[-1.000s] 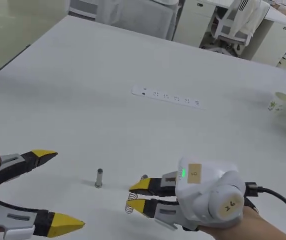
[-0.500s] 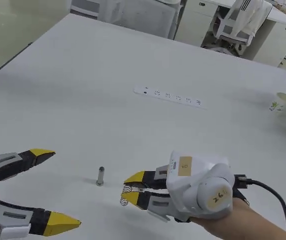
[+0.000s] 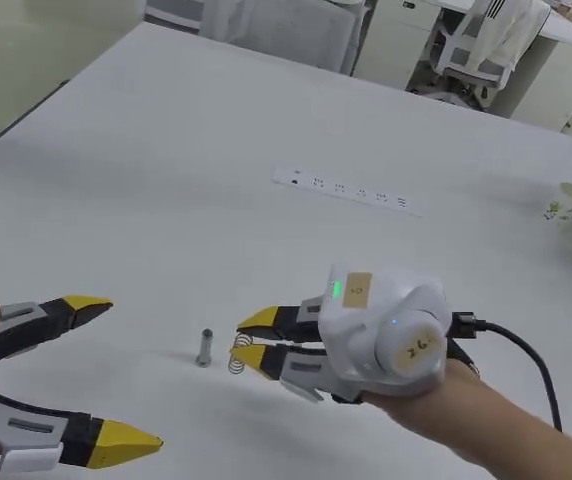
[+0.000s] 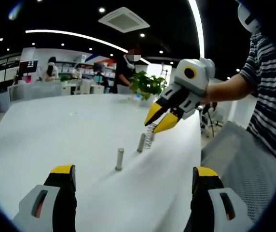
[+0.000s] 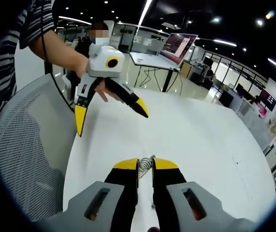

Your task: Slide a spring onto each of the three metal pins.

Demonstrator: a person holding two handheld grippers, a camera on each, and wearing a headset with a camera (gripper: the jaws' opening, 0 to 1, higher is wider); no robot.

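Note:
A short metal pin [image 3: 205,347] stands upright on the white table [image 3: 266,240]. My right gripper [image 3: 247,339] is shut on a small wire spring [image 3: 236,353], held just right of that pin. In the left gripper view two pins [image 4: 120,158] [image 4: 141,142] stand on the table, and the spring [image 4: 150,134] hangs at the right gripper [image 4: 161,121] beside the farther pin. My left gripper [image 3: 116,372] is open at the lower left, with nothing between its fingertips [image 4: 63,169]. In the right gripper view the spring [image 5: 146,166] sits pinched in my right gripper [image 5: 146,165], with the left gripper [image 5: 110,118] open ahead.
A white power strip [image 3: 346,190] lies across the middle of the table. A paper cup [image 3: 569,203] sits at the far right edge. Office chairs and cabinets stand beyond the far side. A cable [image 3: 511,345] trails from the right gripper.
My right gripper has moved left with the spring and lifted it off the table, ending close to the pin. The left gripper has stayed where it was.

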